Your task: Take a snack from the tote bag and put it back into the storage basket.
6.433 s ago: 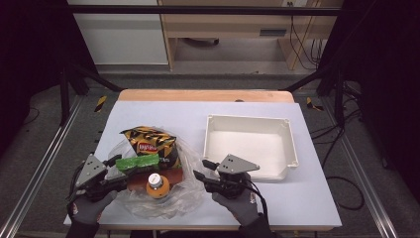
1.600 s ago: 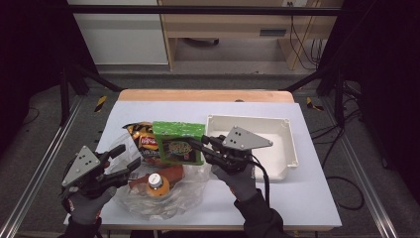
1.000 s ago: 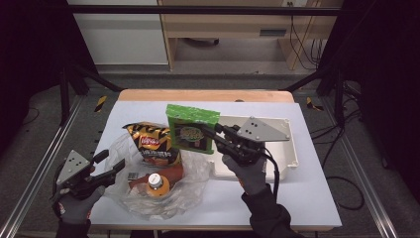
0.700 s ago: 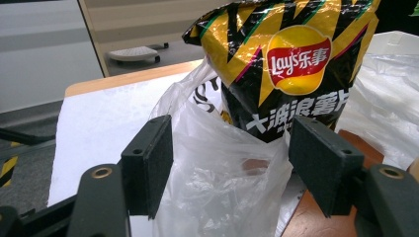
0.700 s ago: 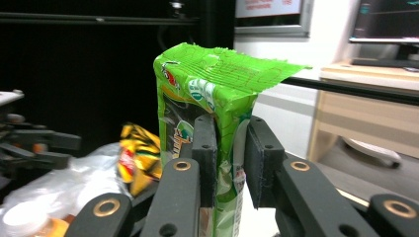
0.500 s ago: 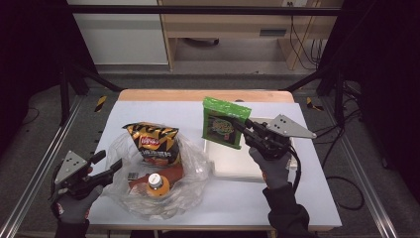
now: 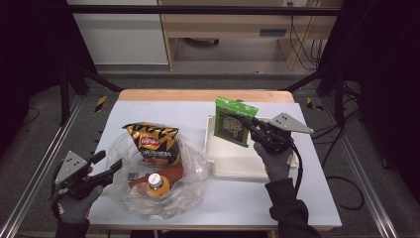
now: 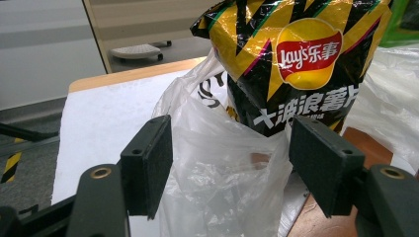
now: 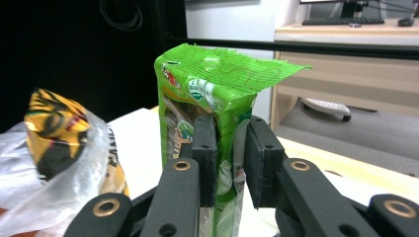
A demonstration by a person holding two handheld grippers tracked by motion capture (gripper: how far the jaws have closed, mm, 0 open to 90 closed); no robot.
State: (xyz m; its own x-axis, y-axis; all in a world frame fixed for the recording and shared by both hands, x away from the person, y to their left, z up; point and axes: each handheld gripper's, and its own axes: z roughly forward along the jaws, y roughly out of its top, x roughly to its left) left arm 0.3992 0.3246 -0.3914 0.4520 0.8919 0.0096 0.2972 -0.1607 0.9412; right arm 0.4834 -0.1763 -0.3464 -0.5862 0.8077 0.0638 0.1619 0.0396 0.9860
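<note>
High view: green pack (image 7: 234, 127) hangs upright over the white tray (image 7: 233, 166) on the desk (image 7: 297, 198).
Right tool (image 9: 230, 148): clamped on the pack's edge, seen close in its view.
Left tool (image 8: 230, 170): open, bag (image 8: 222, 187) between its jaws, untouched.

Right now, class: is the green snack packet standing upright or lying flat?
Upright. The green snack packet hangs on end above the white rectangular tray, pinched between the pads of the right gripper, its crimped top edge uppermost.
</note>
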